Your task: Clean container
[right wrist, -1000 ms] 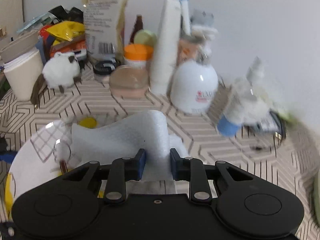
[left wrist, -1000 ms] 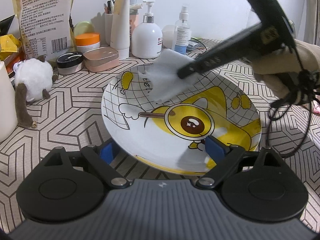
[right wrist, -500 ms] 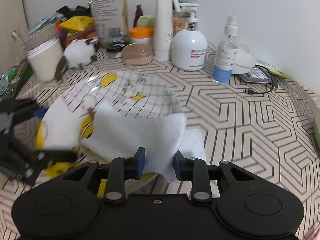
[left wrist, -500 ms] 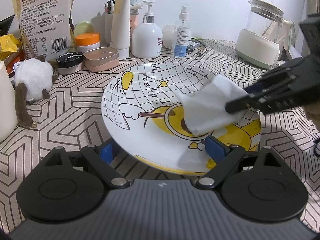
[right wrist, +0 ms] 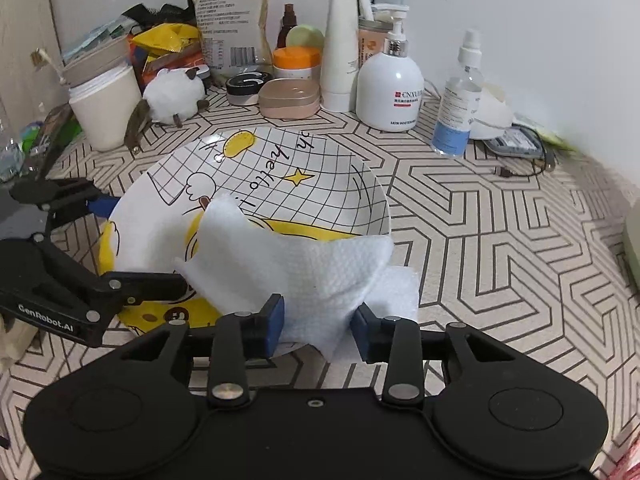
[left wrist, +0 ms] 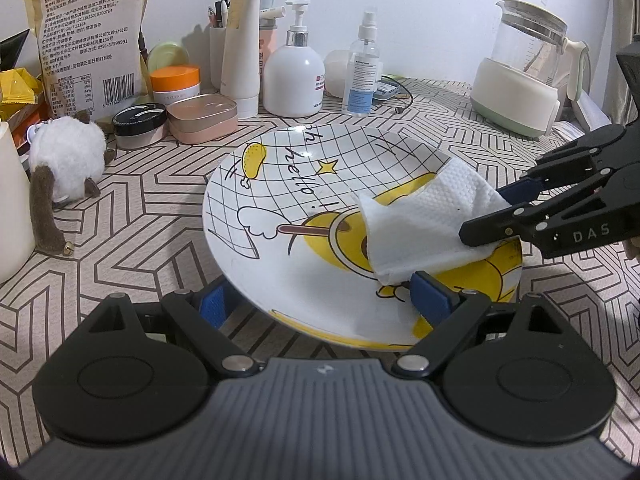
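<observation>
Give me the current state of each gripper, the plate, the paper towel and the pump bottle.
Left gripper: clamped on the plate's near rim.
Right gripper: jaws just opening, pads off the towel.
Plate: tilted, near rim lifted.
Paper towel: crumpled, draped over plate's rim.
Pump bottle: upright.

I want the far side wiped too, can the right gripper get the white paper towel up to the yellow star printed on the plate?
Probably yes: the right gripper has been opening around the white paper towel; re-gripped, bare plate leads to the yellow star.
</observation>
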